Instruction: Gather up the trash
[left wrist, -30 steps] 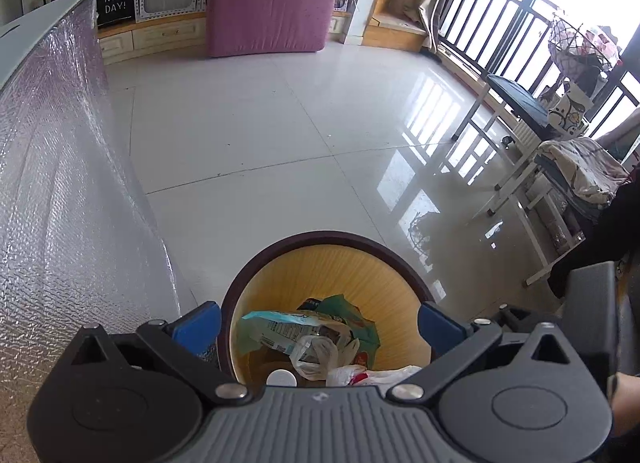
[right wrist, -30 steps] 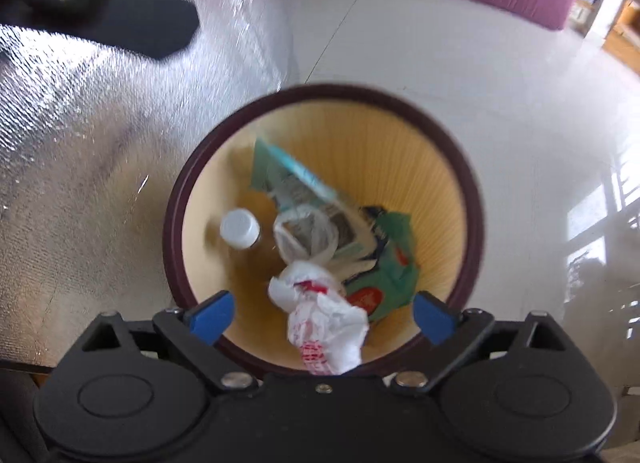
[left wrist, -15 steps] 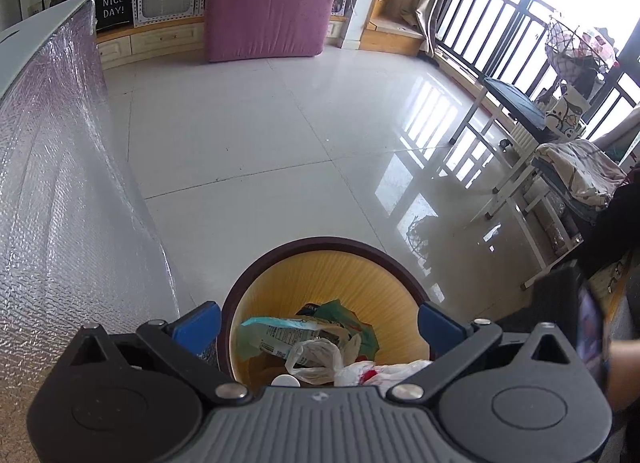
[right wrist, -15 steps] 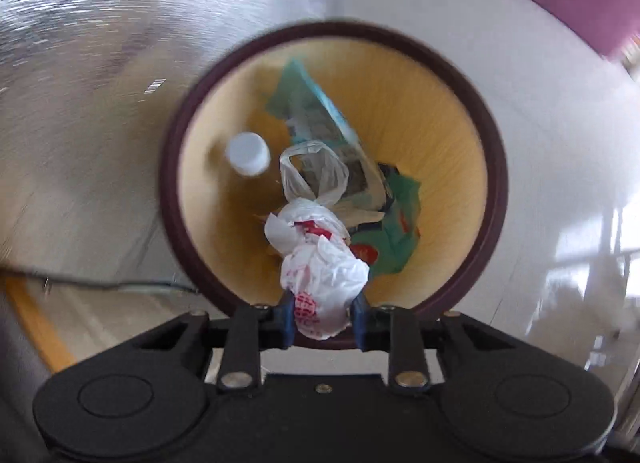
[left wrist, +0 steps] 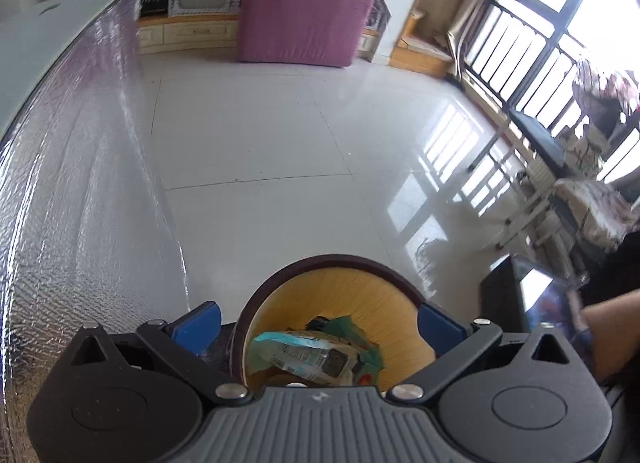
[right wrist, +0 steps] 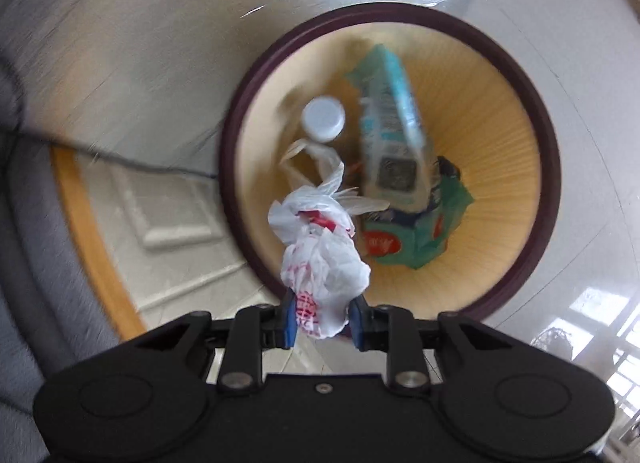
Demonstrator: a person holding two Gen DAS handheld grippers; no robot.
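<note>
Right tool (right wrist: 323,321) pinching one bag (right wrist: 320,259) (white), one bin (right wrist: 548,167)

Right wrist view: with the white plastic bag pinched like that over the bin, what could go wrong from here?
1. The right tool grips only the lower end of the crumpled white plastic bag with red print; thin film may slip free.
2. The bag hangs across the dark rim of the round yellow-lined waste bin, so it could snag or tip the bin.
3. Its knotted handles lie among the other trash and might drag the white-capped bottle along.

White, red-printed bag (right wrist: 324,263); yellow bin (right wrist: 500,135) with maroon rim.
</note>
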